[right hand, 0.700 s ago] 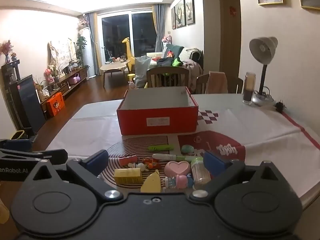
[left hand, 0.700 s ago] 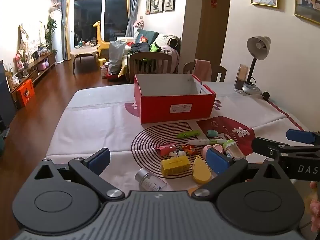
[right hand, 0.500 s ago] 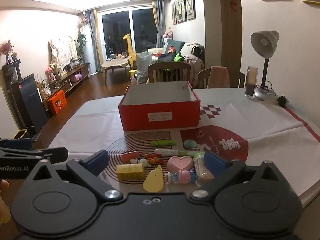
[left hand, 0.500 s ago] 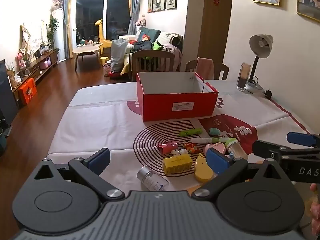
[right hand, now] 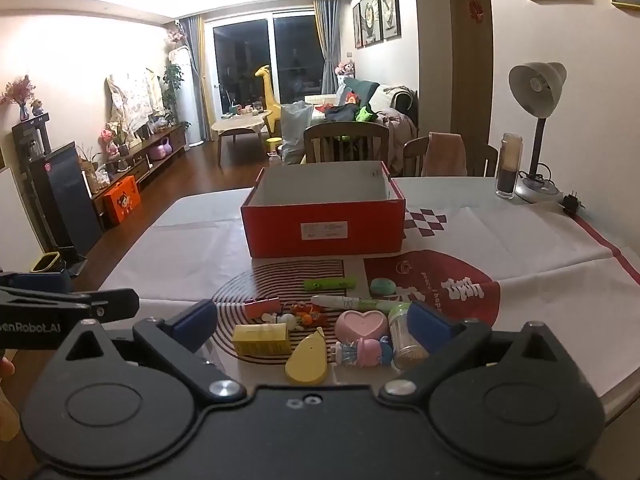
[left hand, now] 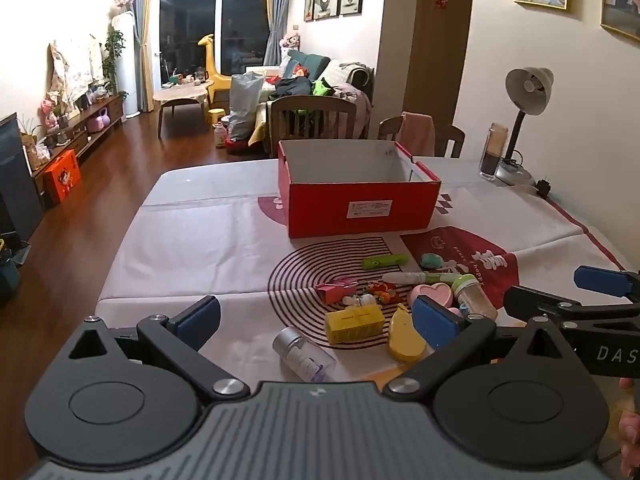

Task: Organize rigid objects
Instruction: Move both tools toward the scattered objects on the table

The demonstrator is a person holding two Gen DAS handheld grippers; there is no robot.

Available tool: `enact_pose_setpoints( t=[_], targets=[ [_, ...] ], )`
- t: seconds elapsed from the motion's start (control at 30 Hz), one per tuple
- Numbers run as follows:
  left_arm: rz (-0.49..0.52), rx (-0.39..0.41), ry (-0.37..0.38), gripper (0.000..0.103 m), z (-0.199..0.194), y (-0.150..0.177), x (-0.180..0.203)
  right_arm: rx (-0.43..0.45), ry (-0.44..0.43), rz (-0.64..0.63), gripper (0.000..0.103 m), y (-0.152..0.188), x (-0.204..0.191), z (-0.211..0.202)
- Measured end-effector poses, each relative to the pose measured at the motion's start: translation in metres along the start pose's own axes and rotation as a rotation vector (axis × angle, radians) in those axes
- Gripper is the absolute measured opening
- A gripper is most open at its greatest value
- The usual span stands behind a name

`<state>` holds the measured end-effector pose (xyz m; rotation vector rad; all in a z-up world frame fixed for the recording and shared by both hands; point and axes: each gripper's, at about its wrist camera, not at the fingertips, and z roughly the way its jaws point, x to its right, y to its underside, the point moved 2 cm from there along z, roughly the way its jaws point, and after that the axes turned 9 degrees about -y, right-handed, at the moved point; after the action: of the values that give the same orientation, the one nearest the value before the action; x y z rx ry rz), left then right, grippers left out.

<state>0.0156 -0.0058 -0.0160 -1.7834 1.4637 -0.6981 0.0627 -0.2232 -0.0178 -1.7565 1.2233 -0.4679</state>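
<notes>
"DAS" shows on the right gripper (left hand: 600, 292); "enRobot.AI" on the left gripper (right hand: 60, 300). Tablecloth (left hand: 472, 256) reads "peace" & "happy" (approx.). Red box (left hand: 360, 208) label too small to read.

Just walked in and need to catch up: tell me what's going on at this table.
A person holds a left gripper and a right gripper, both open and empty, over small items scattered on the table. Nothing is picked up yet. The red box behind the pile looks empty, as far as its inside shows.

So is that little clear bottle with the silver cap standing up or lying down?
Lying down. The bottle rests on its side on the tablecloth, silver cap pointing away from the camera.
</notes>
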Motion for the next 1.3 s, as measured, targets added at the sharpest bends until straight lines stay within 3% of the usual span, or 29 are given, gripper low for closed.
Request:
enact_pose_setpoints(
  t=[1.03, 1.3],
  targets=[
    [0.039, 0.008, 0.123, 0.103, 0.007, -0.011, 0.024, 0.031, 0.067, 0.024, 0.101, -0.006, 0.026, -0.011],
    [-0.004, -0.028, 0.131, 0.103, 0.020, -0.016, 0.016, -0.013, 0.051, 0.039, 0.101, -0.005, 0.039, -0.001]
  ],
)
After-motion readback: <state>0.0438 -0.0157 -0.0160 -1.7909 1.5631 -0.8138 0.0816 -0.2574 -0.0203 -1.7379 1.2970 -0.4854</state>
